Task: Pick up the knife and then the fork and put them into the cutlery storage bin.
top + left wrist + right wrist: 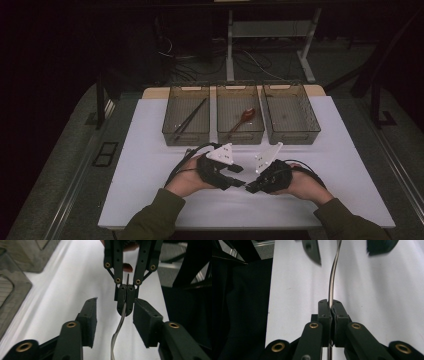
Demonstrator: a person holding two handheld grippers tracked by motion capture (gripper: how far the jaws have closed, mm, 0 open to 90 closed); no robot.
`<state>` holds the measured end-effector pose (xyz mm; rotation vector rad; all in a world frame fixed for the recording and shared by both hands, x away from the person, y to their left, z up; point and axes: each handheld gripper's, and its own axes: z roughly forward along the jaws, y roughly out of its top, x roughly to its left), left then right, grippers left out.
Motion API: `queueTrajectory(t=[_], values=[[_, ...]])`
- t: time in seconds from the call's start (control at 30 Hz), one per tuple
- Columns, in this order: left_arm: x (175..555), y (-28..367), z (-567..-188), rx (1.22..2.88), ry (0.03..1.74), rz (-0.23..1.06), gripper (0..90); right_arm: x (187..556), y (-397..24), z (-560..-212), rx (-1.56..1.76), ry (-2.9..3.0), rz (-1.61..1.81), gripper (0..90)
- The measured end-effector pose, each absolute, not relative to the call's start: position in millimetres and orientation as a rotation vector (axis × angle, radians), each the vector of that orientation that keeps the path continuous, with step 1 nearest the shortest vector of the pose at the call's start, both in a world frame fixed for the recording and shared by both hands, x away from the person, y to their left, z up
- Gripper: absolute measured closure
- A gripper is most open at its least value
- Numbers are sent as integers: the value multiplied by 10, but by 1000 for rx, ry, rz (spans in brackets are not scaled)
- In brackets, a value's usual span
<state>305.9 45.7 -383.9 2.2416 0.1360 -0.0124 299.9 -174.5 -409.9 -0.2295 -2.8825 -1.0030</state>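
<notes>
The room is dark, with light falling mainly on the white worktop (150, 150). Grey floor (60, 165) lies on both sides. Beyond stands a white desk frame (231, 45) with tangled cables (250, 62) beneath.

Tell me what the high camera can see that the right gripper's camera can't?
The high view takes in three bins at the back of the table, with chopsticks in the left one and a red spoon in the middle one. The right gripper view gives a close look at a thin bent metal handle pinched between its closed jaws. Both show the white table, the right gripper and the left gripper.
</notes>
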Motion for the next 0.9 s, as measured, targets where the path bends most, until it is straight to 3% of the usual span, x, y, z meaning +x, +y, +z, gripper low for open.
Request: queueTrajectory(t=[0.27, 0.77, 0.9], values=[[3020, 779, -3892, 2178, 277, 60, 318, 3034, -1875, -4072, -273, -2905, -1013, 871], [2823, 1281, -4082, 2098, 486, 210, 127, 3175, -2261, -3885, -525, -2928, -1088, 870], [2786, 1394, -4142, 2047, 561, 230, 37, 3233, -2339, -3816, -648, -2903, -1118, 870]])
